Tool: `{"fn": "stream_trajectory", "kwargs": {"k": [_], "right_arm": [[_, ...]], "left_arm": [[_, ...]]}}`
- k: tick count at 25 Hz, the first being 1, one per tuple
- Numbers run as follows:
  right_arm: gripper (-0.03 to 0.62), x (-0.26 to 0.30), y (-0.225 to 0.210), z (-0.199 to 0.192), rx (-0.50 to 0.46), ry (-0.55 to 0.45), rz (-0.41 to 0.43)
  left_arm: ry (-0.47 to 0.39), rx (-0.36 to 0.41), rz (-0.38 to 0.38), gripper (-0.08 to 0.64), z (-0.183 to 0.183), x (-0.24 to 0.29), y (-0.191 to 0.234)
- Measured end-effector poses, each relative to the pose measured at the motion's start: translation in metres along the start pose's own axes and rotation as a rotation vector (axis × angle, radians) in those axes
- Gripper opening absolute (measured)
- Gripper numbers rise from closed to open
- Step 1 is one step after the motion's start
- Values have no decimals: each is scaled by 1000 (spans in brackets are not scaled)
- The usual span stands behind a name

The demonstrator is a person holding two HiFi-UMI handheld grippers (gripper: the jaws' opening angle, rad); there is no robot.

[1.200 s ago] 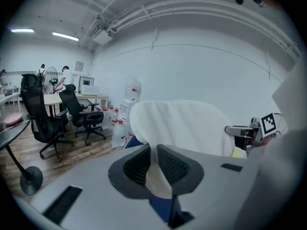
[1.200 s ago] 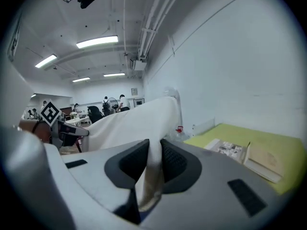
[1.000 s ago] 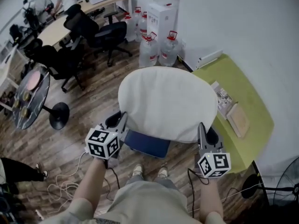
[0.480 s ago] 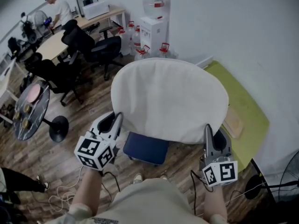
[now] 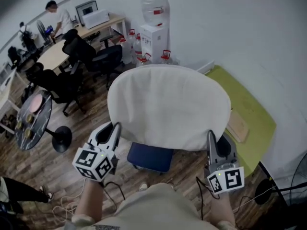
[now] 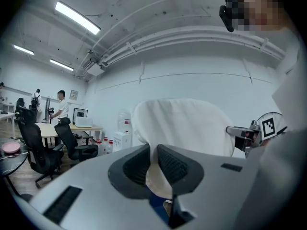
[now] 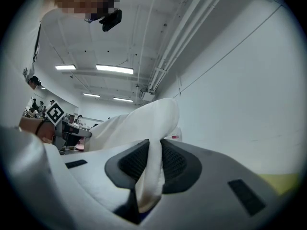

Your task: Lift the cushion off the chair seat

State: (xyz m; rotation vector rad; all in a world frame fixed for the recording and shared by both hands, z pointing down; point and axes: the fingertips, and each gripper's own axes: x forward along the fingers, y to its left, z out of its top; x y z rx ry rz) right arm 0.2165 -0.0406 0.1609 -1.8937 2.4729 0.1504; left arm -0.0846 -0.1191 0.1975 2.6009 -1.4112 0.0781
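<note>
While the left gripper [image 5: 116, 127] clamps its near-left edge and the right gripper [image 5: 209, 134] clamps its near-right edge, the white cushion [image 5: 169, 105] hangs above the blue chair seat [image 5: 149, 157].

I have the white, rounded cushion [image 5: 168, 104] pinched at both near corners, spread wide in the air, clear above the blue chair seat [image 5: 149, 157].
</note>
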Motion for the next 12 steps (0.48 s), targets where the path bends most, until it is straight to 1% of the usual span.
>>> {"fn": "stream_trajectory", "kwargs": {"k": [5,12], "right_arm": [[83,3,-5,1,13,-3,-2],[83,4,-11,10,0,-5,-11]], "left_arm": [[3,6,-6,66,5,1,-2],[-2,-1,-18,66,12,4,-6]]}}
